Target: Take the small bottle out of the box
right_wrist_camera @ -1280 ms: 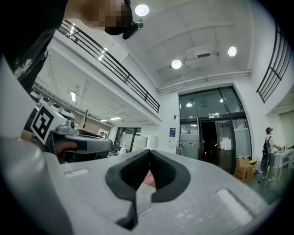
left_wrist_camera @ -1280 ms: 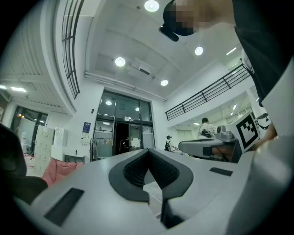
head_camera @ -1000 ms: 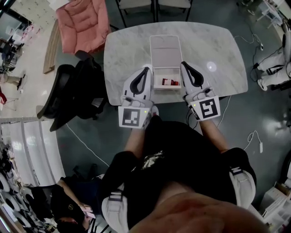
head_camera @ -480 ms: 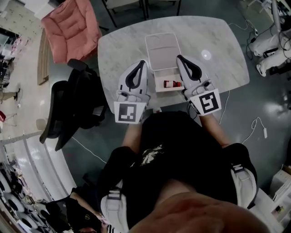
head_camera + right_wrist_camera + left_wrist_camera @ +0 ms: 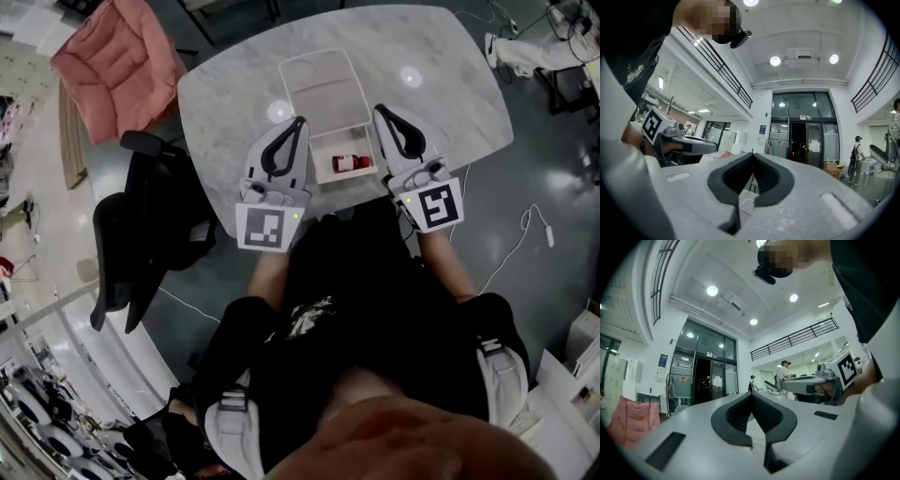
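A white box [image 5: 318,161] lies open on the marble table [image 5: 450,89], with its lid [image 5: 319,86] folded back away from me. Inside the base a small red bottle [image 5: 352,163] lies on its side. My left gripper [image 5: 302,120] sits just left of the box, pointing away from me, its jaws shut with nothing between them. My right gripper [image 5: 378,109] flanks the box's right side and is shut and empty too. In the left gripper view the left gripper [image 5: 751,393] has its tips together, as does the right gripper [image 5: 753,153] in the right gripper view.
A pink padded chair [image 5: 111,64] stands beyond the table's left corner and a black office chair [image 5: 141,225] at its left. A white cable [image 5: 521,246] trails on the floor at right. People stand far off in the hall [image 5: 785,371].
Both grippers have dropped lower and slid a little forward along the box's two sides. Their jaws stayed shut. The bottle has not moved in the box.
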A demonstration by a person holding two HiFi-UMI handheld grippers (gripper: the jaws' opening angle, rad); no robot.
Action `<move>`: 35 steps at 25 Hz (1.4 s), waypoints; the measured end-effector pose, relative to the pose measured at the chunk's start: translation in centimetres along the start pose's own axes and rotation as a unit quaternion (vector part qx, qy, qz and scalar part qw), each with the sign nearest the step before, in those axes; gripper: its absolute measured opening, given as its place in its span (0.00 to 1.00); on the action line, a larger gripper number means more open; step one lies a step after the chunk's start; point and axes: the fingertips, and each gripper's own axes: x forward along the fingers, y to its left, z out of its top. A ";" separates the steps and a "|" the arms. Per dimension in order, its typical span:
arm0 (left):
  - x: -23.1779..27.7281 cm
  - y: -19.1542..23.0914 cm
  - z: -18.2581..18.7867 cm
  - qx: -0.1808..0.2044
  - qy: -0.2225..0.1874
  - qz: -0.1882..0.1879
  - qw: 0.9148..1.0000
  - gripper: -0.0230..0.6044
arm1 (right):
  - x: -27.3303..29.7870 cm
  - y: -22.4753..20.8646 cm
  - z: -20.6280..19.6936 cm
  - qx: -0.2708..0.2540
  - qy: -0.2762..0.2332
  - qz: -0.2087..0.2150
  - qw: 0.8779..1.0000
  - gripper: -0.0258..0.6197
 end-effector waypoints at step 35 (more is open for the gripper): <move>2.4 0.1 -12.3 -0.041 0.098 -0.053 0.993 0.06 | 1.1 1.7 -15.7 -0.021 0.195 0.130 0.972 0.47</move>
